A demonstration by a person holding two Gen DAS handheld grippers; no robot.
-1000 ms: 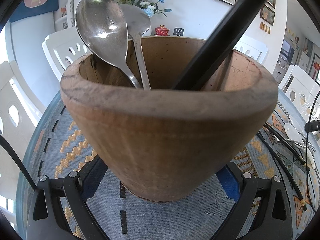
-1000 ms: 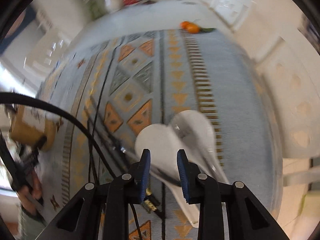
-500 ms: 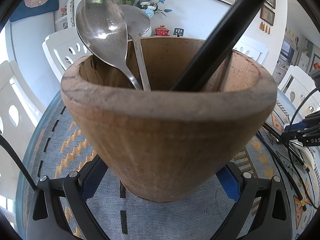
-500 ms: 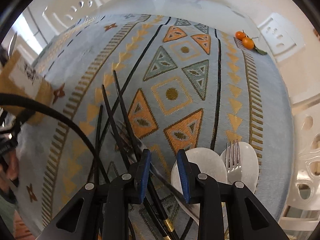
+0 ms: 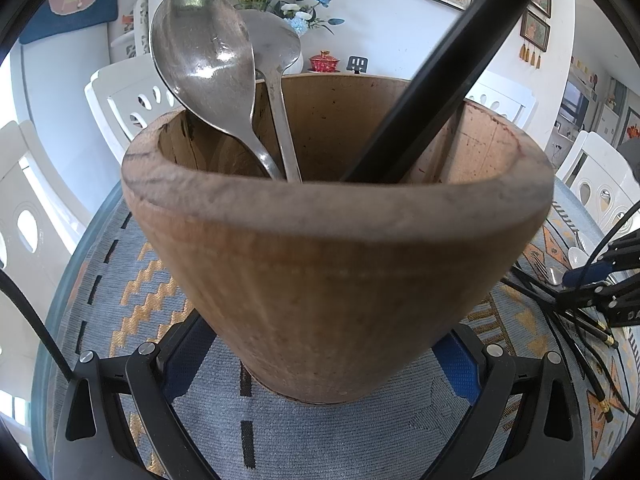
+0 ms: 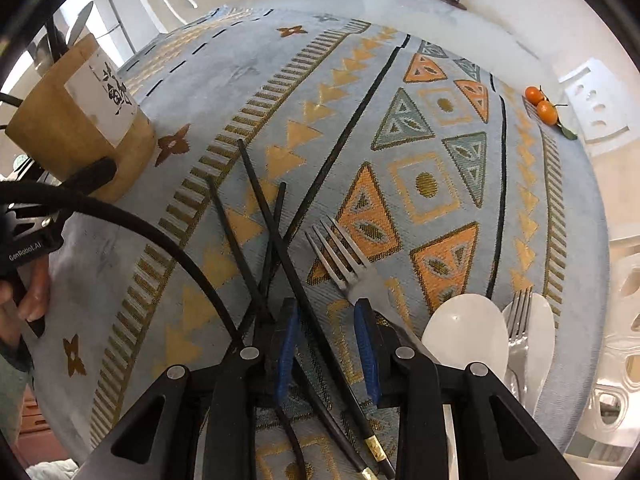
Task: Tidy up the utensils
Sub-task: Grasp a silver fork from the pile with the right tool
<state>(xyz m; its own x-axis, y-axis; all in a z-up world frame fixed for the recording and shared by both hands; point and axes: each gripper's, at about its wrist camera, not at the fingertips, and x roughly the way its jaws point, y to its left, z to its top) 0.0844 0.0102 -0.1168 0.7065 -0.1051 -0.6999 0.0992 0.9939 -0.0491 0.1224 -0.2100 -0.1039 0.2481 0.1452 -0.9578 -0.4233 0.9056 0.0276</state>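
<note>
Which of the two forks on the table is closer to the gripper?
The bare fork lying on the cloth beside the black chopsticks; the other fork rests on a white spoon.

A: Count in the wooden holder (image 5: 332, 280)?
B: One holder; two metal spoons (image 5: 204, 64) inside, bowls up; one black chopstick (image 5: 440, 80) that I can see.

A: On the cloth?
B: Loose black chopsticks (image 6: 264, 216): three ends clearly visible, they cross, so maybe more; two forks (image 6: 340, 256); two white spoons (image 6: 466, 334), one under the second fork (image 6: 518, 328).

A: Anything else?
B: Two small oranges (image 6: 540, 104) at the far edge.
</note>
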